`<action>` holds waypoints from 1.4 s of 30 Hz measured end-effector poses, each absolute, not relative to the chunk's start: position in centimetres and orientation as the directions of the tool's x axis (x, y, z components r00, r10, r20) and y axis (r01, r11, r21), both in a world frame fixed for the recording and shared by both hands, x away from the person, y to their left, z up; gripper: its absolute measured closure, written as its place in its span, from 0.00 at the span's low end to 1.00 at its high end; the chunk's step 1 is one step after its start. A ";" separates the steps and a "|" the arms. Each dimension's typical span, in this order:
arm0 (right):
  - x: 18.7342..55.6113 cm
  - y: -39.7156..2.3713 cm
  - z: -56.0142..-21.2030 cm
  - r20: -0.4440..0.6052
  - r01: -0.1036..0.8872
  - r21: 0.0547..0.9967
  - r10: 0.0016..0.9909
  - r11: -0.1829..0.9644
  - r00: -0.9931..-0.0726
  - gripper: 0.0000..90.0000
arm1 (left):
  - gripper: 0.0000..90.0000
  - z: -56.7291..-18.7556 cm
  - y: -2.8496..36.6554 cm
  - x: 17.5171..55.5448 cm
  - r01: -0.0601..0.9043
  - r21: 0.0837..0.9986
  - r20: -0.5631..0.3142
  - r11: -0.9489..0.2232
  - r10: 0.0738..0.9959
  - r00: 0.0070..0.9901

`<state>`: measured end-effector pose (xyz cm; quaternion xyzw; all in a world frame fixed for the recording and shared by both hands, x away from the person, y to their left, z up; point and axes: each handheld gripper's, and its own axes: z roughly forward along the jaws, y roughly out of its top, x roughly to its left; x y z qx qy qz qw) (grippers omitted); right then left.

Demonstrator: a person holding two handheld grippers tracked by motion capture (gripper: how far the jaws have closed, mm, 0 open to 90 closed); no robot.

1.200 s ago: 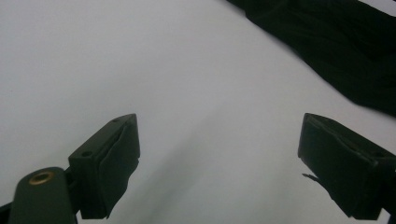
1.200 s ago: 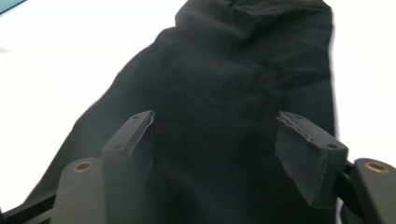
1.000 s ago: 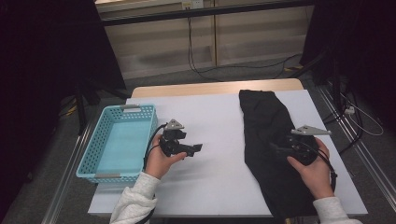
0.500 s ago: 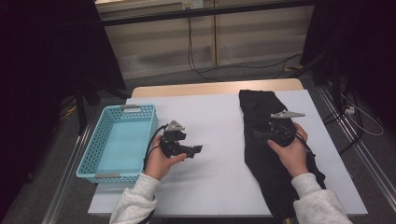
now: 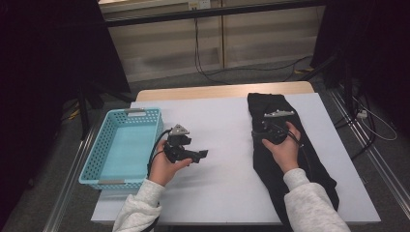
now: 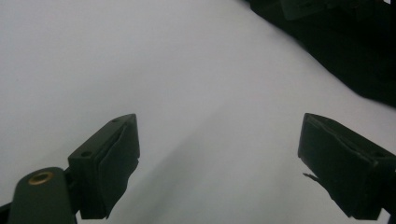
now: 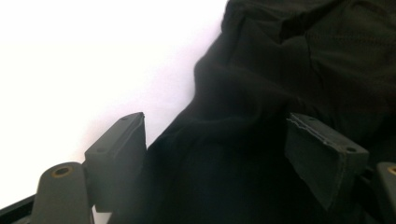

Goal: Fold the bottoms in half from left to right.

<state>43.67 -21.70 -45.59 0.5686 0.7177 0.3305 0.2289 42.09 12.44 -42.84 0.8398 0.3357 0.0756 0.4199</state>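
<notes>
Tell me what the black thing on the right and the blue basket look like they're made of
The black garment looks like a soft matte woven cloth: it lies limp in folds, and stitched seams show in the right gripper view. The exact fibre can't be told. The blue basket looks like moulded plastic with a smooth, slightly glossy finish: its walls are a regular lattice of holes under a solid rim.

A table (image 5: 227,121) with a white top and a pale wooden strip along its far edge carries two things. A light blue plastic basket (image 5: 99,159) with perforated walls sits at its left side, partly over the edge. A black garment (image 5: 309,169) lies lengthwise along the right side, reaching from far edge to near edge.
</notes>
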 end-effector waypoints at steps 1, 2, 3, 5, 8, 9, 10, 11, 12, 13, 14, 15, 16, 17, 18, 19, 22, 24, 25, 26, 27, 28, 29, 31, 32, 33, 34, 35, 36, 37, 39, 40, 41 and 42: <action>43.8 -21.6 -45.7 0.044 0.663 0.736 0.968 0.135 -0.246 0.24 | 0.14 -42.9 12.5 42.1 0.500 0.755 -0.153 -0.424 0.627 0.763; 43.9 -21.4 -45.8 0.030 0.666 0.732 0.969 0.145 -0.244 0.24 | 0.14 -42.8 12.5 42.1 0.499 0.754 -0.152 -0.427 0.626 0.765; 44.0 -21.2 -45.9 0.004 0.666 0.727 0.970 0.165 -0.245 0.24 | 0.14 -42.8 12.5 42.0 0.504 0.752 -0.157 -0.426 0.627 0.764; 44.2 -20.9 -46.2 -0.003 0.669 0.723 0.969 0.173 -0.247 0.24 | 0.14 -42.6 12.6 42.0 0.500 0.753 -0.150 -0.428 0.628 0.764; 44.4 -20.4 -46.9 -0.018 0.672 0.718 0.970 0.182 -0.244 0.21 | 0.14 -42.5 12.6 41.9 0.494 0.758 -0.147 -0.426 0.627 0.765; 44.4 -20.3 -46.9 -0.020 0.670 0.720 0.970 0.183 -0.243 0.23 | 0.14 -42.4 12.6 41.9 0.496 0.758 -0.151 -0.424 0.626 0.765; 44.4 -20.2 -46.9 -0.021 0.668 0.722 0.971 0.179 -0.237 0.23 | 0.14 -42.4 12.6 41.9 0.496 0.759 -0.149 -0.422 0.629 0.763; 44.4 -20.2 -46.9 -0.022 0.667 0.723 0.972 0.179 -0.236 0.23 | 0.14 -42.4 12.6 41.9 0.495 0.760 -0.148 -0.422 0.629 0.763; 44.5 -20.2 -46.9 -0.023 0.666 0.724 0.971 0.180 -0.237 0.25 | 0.14 -42.4 12.6 41.9 0.496 0.761 -0.150 -0.419 0.630 0.762; 44.4 -20.3 -46.9 -0.021 0.666 0.726 0.973 0.172 -0.229 0.29 | 0.14 -42.4 12.6 41.9 0.494 0.761 -0.147 -0.421 0.629 0.763; 44.4 -20.4 -47.0 -0.021 0.659 0.732 0.973 0.171 -0.229 0.32 | 0.14 -42.4 12.6 41.9 0.492 0.761 -0.146 -0.423 0.627 0.765; 44.4 -20.4 -46.9 -0.020 0.657 0.735 0.974 0.166 -0.224 0.35 | 0.14 -42.4 12.6 41.9 0.498 0.762 -0.155 -0.414 0.630 0.761; 44.4 -20.5 -46.9 -0.016 0.657 0.738 0.977 0.153 -0.210 0.40 | 0.14 -42.4 12.7 41.9 0.497 0.761 -0.153 -0.417 0.629 0.762; 44.3 -20.7 -46.9 -0.019 0.655 0.741 0.980 0.147 -0.197 0.44 | 0.14 -42.4 12.7 41.8 0.496 0.762 -0.152 -0.417 0.629 0.762; 44.4 -20.7 -46.9 -0.022 0.654 0.742 0.981 0.145 -0.193 0.46 | 0.14 -42.4 12.7 41.8 0.494 0.761 -0.150 -0.420 0.627 0.765; 44.4 -20.8 -46.9 -0.022 0.652 0.745 0.982 0.142 -0.188 0.49 | 0.14 -42.3 12.7 41.8 0.494 0.761 -0.151 -0.421 0.625 0.766; 44.4 -20.9 -46.9 -0.028 0.648 0.748 0.983 0.140 -0.180 0.57 | 0.14 -42.3 12.8 41.8 0.493 0.763 -0.152 -0.419 0.625 0.766; 44.4 -21.1 -46.9 -0.027 0.648 0.750 0.985 0.132 -0.170 0.65 | 0.14 -42.3 12.8 41.8 0.496 0.764 -0.155 -0.412 0.630 0.761; 44.4 -21.3 -46.9 -0.025 0.649 0.750 0.986 0.128 -0.166 0.71 | 0.14 -42.3 12.9 41.8 0.497 0.764 -0.156 -0.411 0.631 0.760; 44.4 -21.4 -46.9 -0.024 0.649 0.750 0.986 0.125 -0.163 0.74 | 0.14 -42.3 12.9 41.7 0.497 0.764 -0.157 -0.411 0.629 0.761; 44.5 -21.6 -46.9 -0.022 0.648 0.752 0.987 0.123 -0.161 0.76 | 0.14 -42.3 12.9 41.7 0.497 0.765 -0.157 -0.409 0.630 0.761; 44.5 -21.7 -46.8 -0.019 0.650 0.750 0.987 0.120 -0.161 0.79 | 0.14 -42.2 12.9 41.7 0.498 0.766 -0.158 -0.407 0.631 0.759; 44.5 -21.8 -46.8 -0.025 0.649 0.750 0.986 0.127 -0.164 0.83 | 0.14 -42.2 12.9 41.7 0.497 0.766 -0.158 -0.407 0.630 0.760; 44.5 -22.1 -46.8 -0.022 0.650 0.750 0.985 0.128 -0.168 0.88 | 0.14 -42.2 13.0 41.7 0.496 0.768 -0.158 -0.406 0.629 0.761; 44.5 -22.2 -46.8 -0.023 0.649 0.750 0.985 0.129 -0.170 0.90 | 0.14 -42.2 13.0 41.7 0.495 0.767 -0.156 -0.408 0.629 0.761; 44.5 -22.3 -46.8 -0.016 0.650 0.749 0.985 0.127 -0.174 0.92 | 0.14 -42.2 13.0 41.7 0.495 0.767 -0.157 -0.407 0.629 0.761; 44.6 -22.5 -46.8 -0.003 0.650 0.750 0.984 0.121 -0.179 0.93 | 0.14 -42.2 12.9 41.7 0.497 0.767 -0.159 -0.405 0.631 0.759; 44.6 -22.7 -46.8 0.016 0.651 0.751 0.983 0.110 -0.184 0.94 | 0.14 -42.2 12.9 41.7 0.498 0.767 -0.160 -0.405 0.630 0.760; 44.6 -22.8 -46.8 0.036 0.655 0.750 0.982 0.097 -0.187 0.95 | 0.14 -42.2 13.0 41.8 0.499 0.765 -0.161 -0.406 0.630 0.760; 44.6 -23.0 -46.7 0.045 0.654 0.750 0.980 0.097 -0.196 0.95 | 0.14 -42.2 13.0 41.8 0.499 0.765 -0.160 -0.407 0.631 0.759; 44.6 -23.2 -46.7 0.041 0.653 0.749 0.975 0.116 -0.220 0.95 | 0.14 -42.3 13.0 41.9 0.499 0.765 -0.161 -0.408 0.628 0.761; 44.5 -23.1 -46.7 0.029 0.648 0.749 0.971 0.134 -0.235 0.95 | 0.14 -42.3 13.0 41.9 0.499 0.765 -0.160 -0.408 0.629 0.761; 44.5 -23.1 -46.6 0.026 0.648 0.749 0.970 0.141 -0.242 0.95 | 0.14 -42.3 12.9 41.9 0.500 0.764 -0.160 -0.408 0.630 0.760; 44.4 -23.0 -46.6 0.026 0.647 0.748 0.968 0.148 -0.251 0.95 | 0.14 -42.3 12.9 41.9 0.501 0.764 -0.162 -0.407 0.631 0.759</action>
